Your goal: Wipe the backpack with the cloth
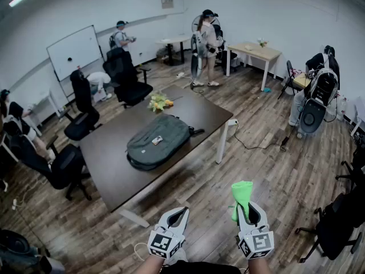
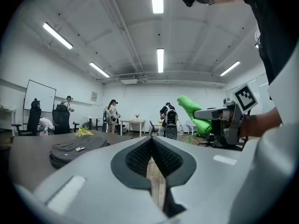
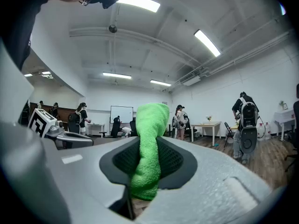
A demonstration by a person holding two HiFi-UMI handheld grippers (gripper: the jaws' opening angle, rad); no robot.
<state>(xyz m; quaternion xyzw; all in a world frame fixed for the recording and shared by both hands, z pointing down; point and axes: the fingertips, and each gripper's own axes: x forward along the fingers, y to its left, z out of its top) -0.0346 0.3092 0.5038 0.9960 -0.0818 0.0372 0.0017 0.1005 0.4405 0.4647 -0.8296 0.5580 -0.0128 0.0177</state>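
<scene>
A grey-green backpack point(image 1: 158, 141) lies flat on the dark brown table point(image 1: 108, 158), with a small tag on top; in the left gripper view the backpack point(image 2: 74, 148) shows low at the left. My right gripper point(image 1: 245, 209) is shut on a bright green cloth point(image 1: 241, 195), which sticks up between its jaws point(image 3: 148, 146). My left gripper point(image 1: 179, 214) is shut with nothing in it. Both grippers hang over the wooden floor, well short of the table's near edge. From the left gripper view the cloth point(image 2: 196, 115) is at the right.
A bunch of yellow flowers point(image 1: 159, 102) lies on the table beyond the backpack. Black office chairs point(image 1: 80, 124) stand at the table's left. Several people stand or sit around the room. A cable point(image 1: 251, 146) runs across the floor right of the table.
</scene>
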